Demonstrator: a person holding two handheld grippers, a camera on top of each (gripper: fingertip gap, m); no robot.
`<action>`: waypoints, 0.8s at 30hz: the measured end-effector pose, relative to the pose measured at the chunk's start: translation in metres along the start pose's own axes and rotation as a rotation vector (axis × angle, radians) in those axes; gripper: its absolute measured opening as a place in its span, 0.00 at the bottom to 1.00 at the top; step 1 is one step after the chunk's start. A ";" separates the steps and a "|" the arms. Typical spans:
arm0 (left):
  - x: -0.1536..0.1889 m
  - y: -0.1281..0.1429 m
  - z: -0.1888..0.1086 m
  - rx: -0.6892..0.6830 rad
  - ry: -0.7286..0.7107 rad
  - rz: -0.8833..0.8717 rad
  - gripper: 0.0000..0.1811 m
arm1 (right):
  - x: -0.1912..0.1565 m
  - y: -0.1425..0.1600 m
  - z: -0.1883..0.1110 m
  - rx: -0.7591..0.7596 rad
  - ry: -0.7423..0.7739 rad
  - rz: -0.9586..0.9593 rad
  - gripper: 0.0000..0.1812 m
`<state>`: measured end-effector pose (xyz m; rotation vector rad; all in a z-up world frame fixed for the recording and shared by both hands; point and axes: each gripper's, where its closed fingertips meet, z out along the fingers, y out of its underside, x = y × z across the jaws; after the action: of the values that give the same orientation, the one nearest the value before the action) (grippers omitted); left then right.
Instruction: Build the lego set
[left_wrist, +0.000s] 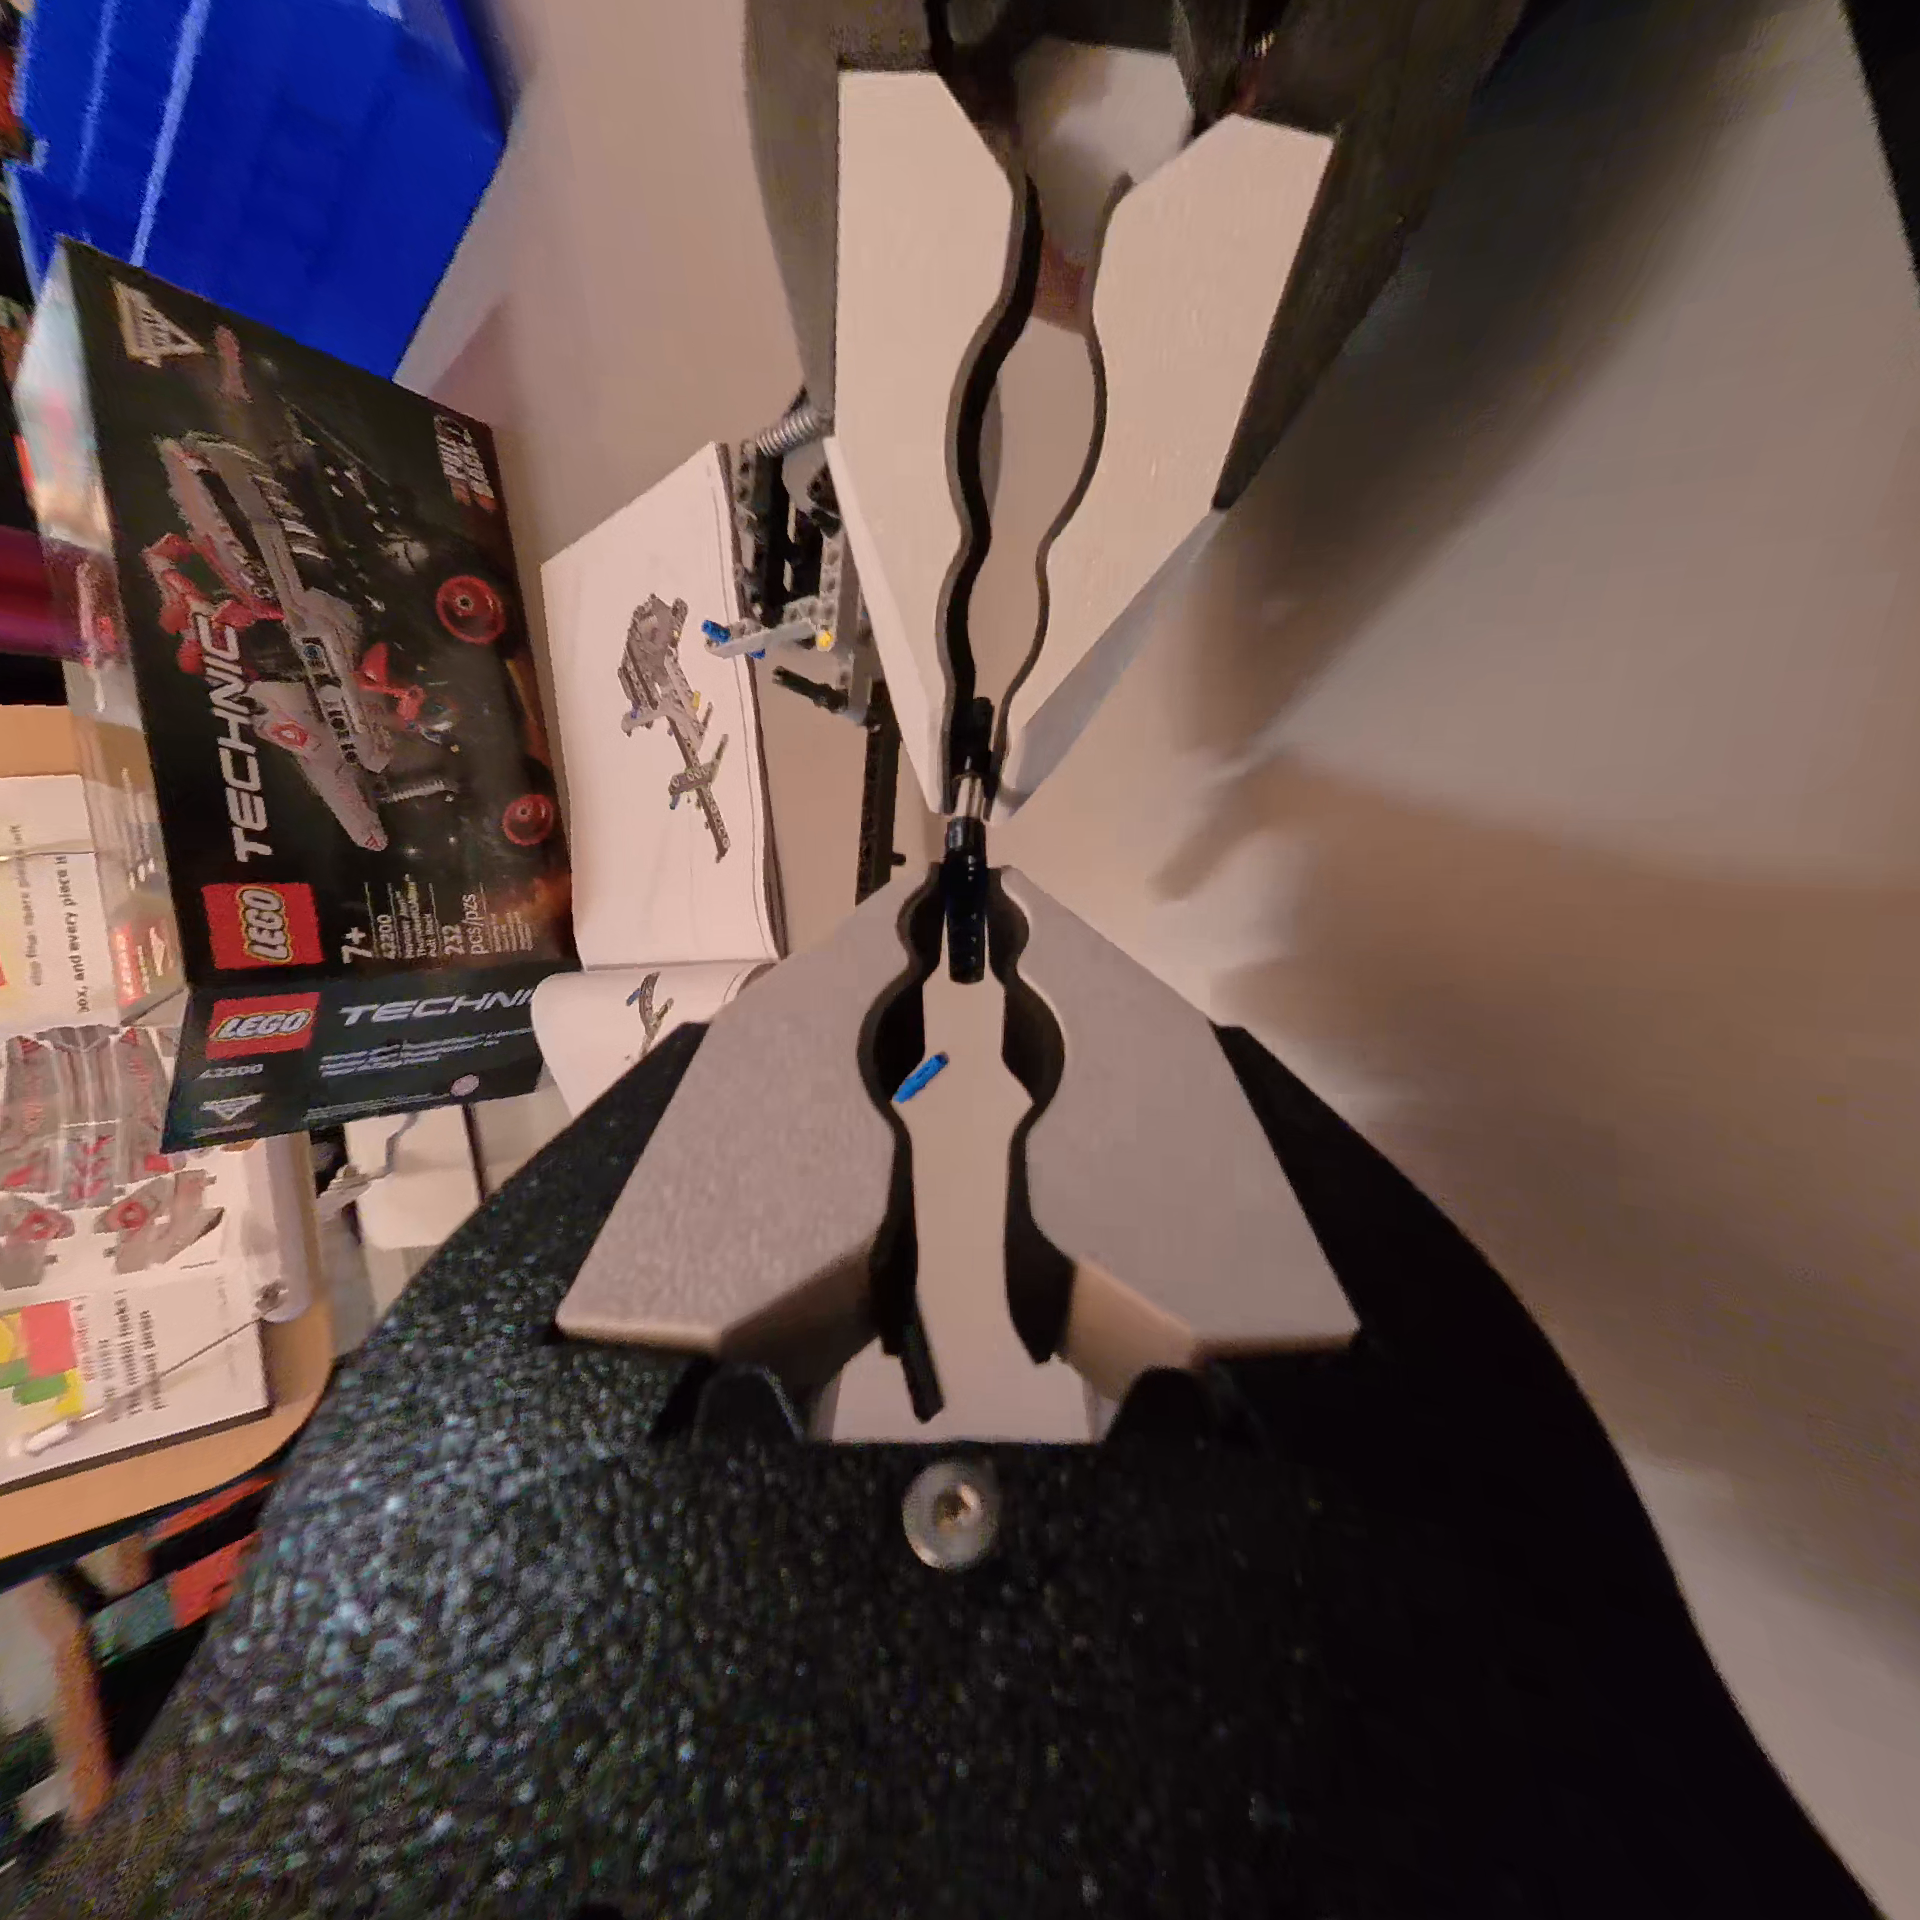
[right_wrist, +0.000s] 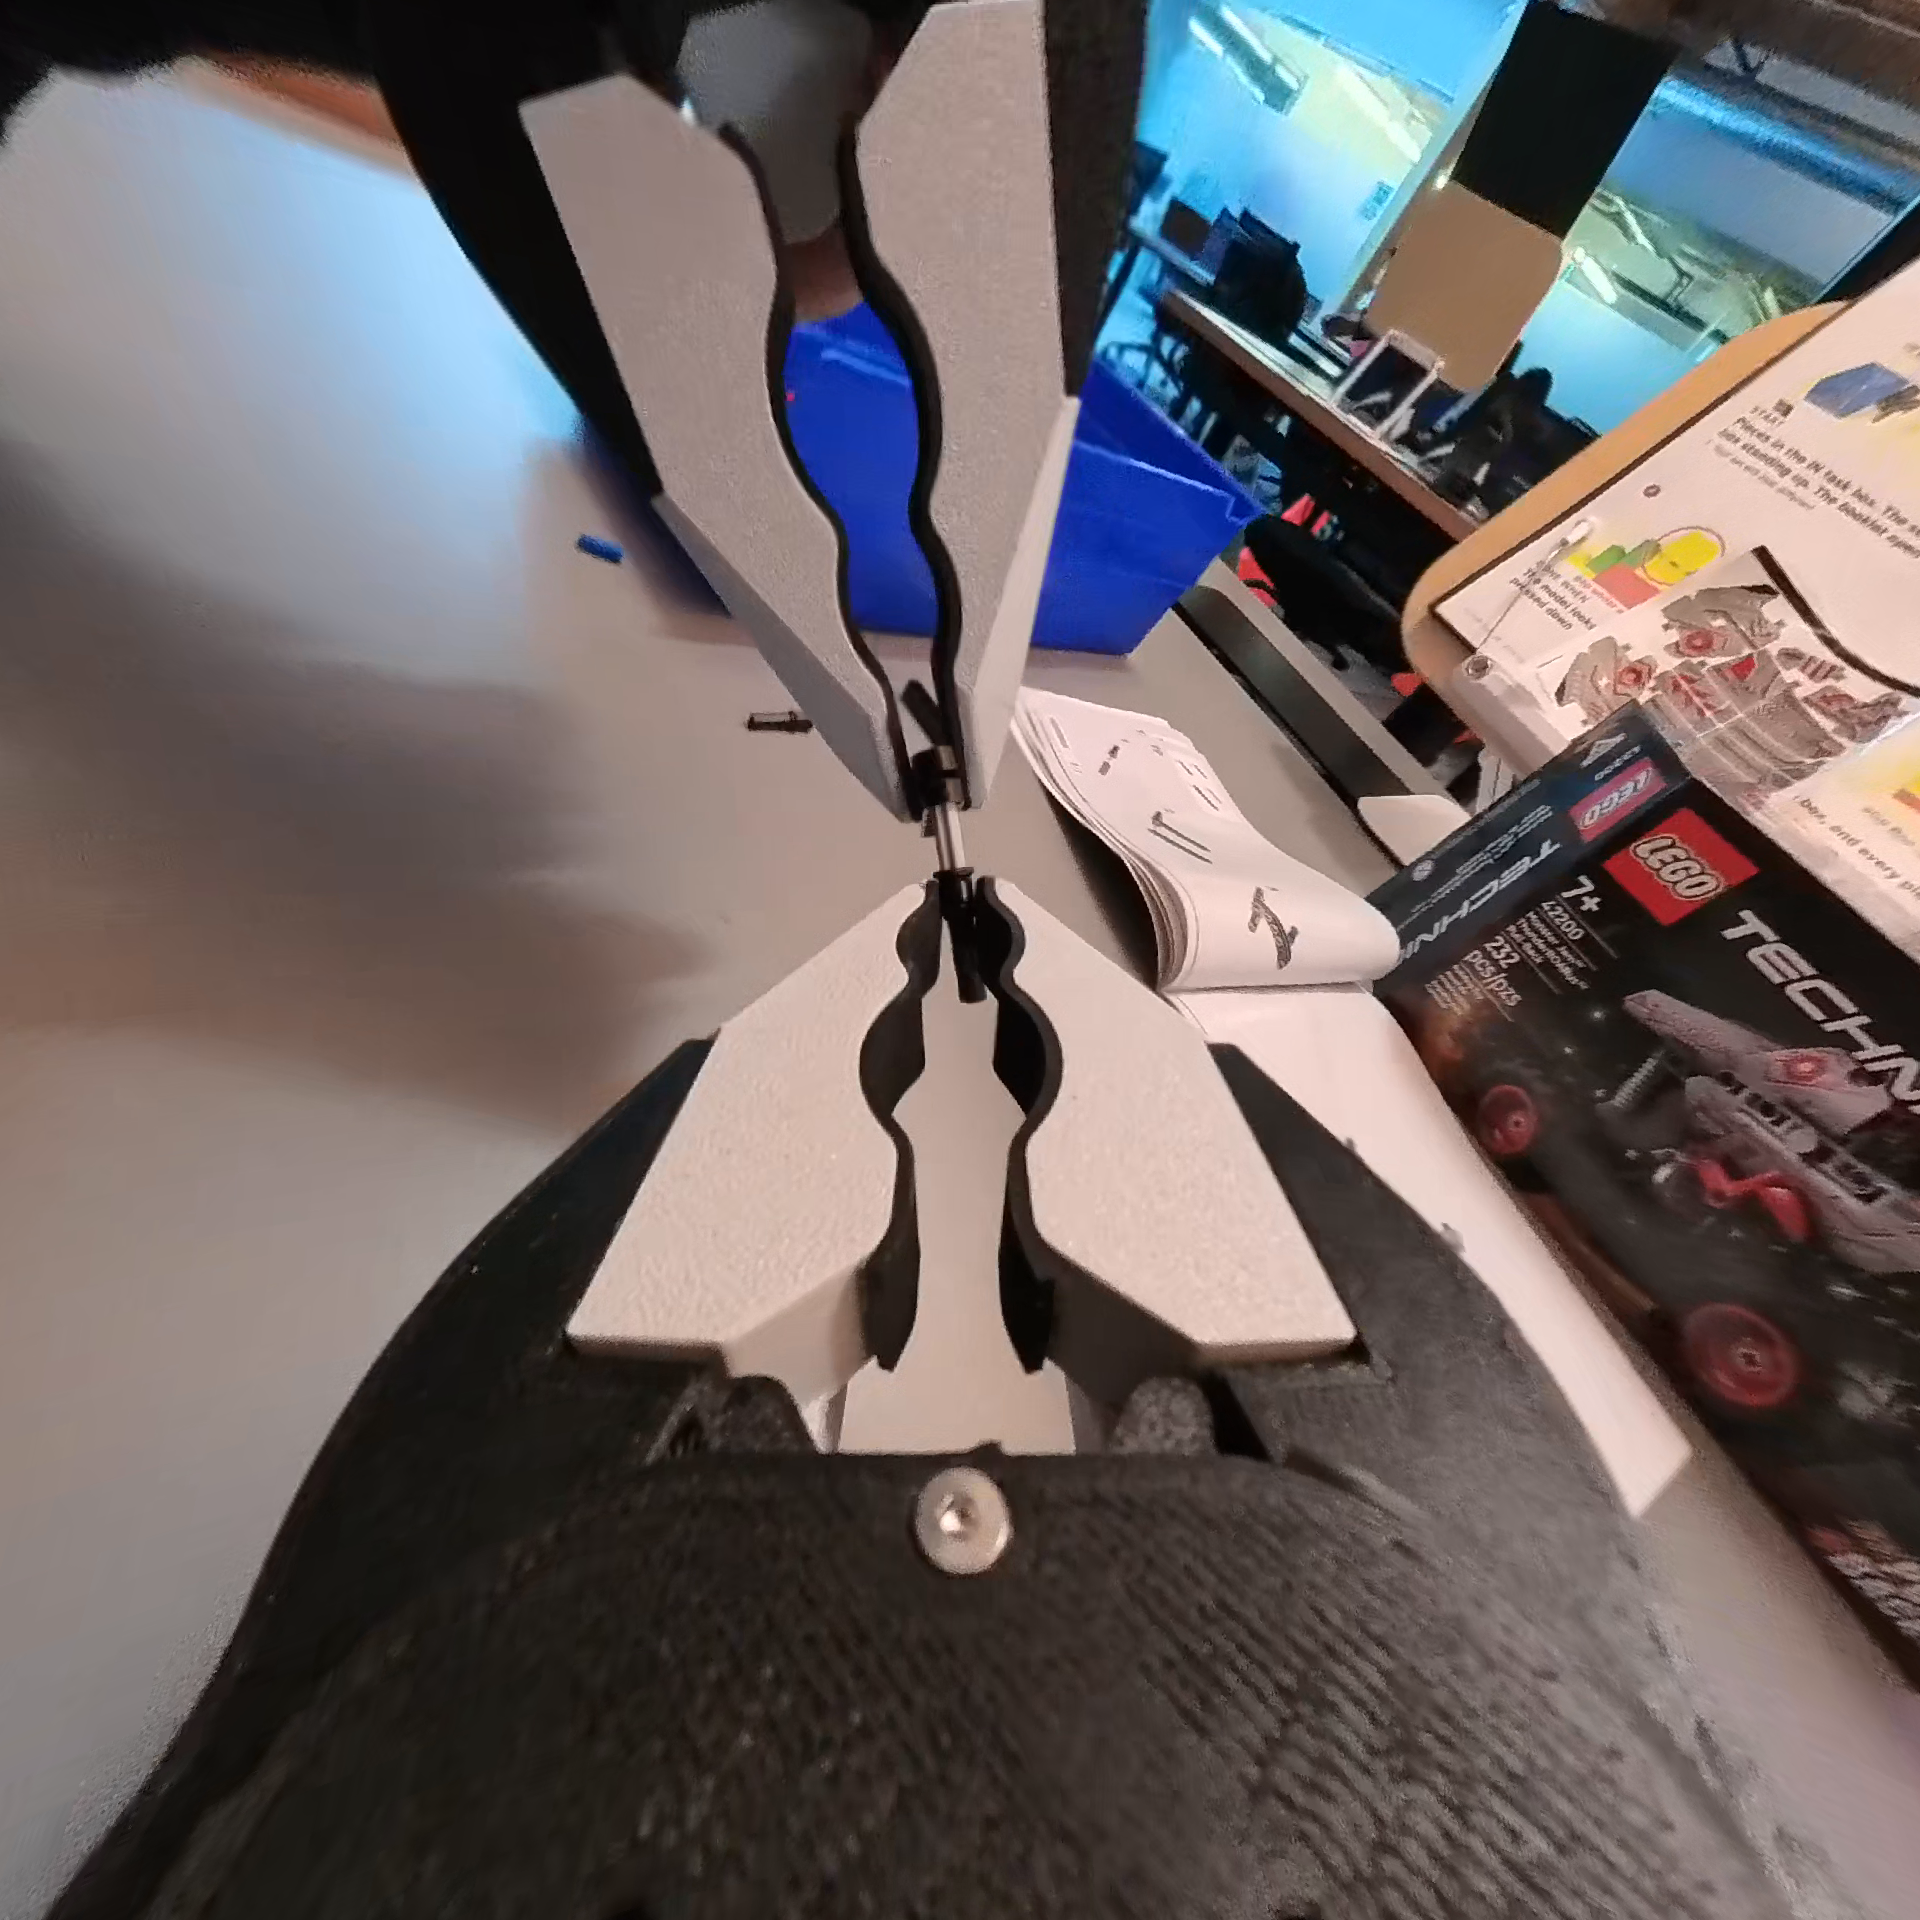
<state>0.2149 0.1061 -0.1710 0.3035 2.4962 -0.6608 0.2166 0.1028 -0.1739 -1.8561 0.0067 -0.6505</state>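
My two grippers meet tip to tip above the white table (right_wrist: 312, 935). Between them is one small black Lego part with a thin metal rod (right_wrist: 949, 842) in its middle. In the left wrist view my left gripper (left_wrist: 961, 883) is shut on the part's thicker black end (left_wrist: 964, 920). The right gripper (left_wrist: 971, 800) comes in from above and pinches the other end. In the right wrist view my right gripper (right_wrist: 961, 894) is shut on the near black end and the left gripper (right_wrist: 935, 800) holds the far end. A partly built grey model (left_wrist: 800, 582) lies behind.
The open instruction booklet (left_wrist: 665, 727) (right_wrist: 1195, 831) and the black Lego box (left_wrist: 312, 665) (right_wrist: 1662, 1039) lie beside the work spot. A blue bin (right_wrist: 1122, 520) stands behind. A loose blue pin (right_wrist: 597, 548) and black pin (right_wrist: 779, 722) lie on the table. A board with sheets (right_wrist: 1662, 520) leans nearby. The tips of both grippers are at nearly the same place.
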 end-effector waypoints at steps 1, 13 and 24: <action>-0.001 -0.002 -0.002 0.031 -0.001 -0.025 0.03 | 0.001 -0.002 -0.001 0.019 -0.006 0.023 0.02; 0.002 -0.002 -0.007 0.071 0.018 -0.041 0.03 | -0.007 -0.004 0.000 0.056 -0.084 0.117 0.02; 0.006 -0.001 -0.008 0.089 0.054 -0.044 0.03 | -0.013 -0.002 0.001 0.046 -0.134 0.166 0.02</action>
<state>0.2062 0.1097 -0.1681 0.3037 2.5355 -0.7935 0.2056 0.1081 -0.1774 -1.8293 0.0569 -0.4082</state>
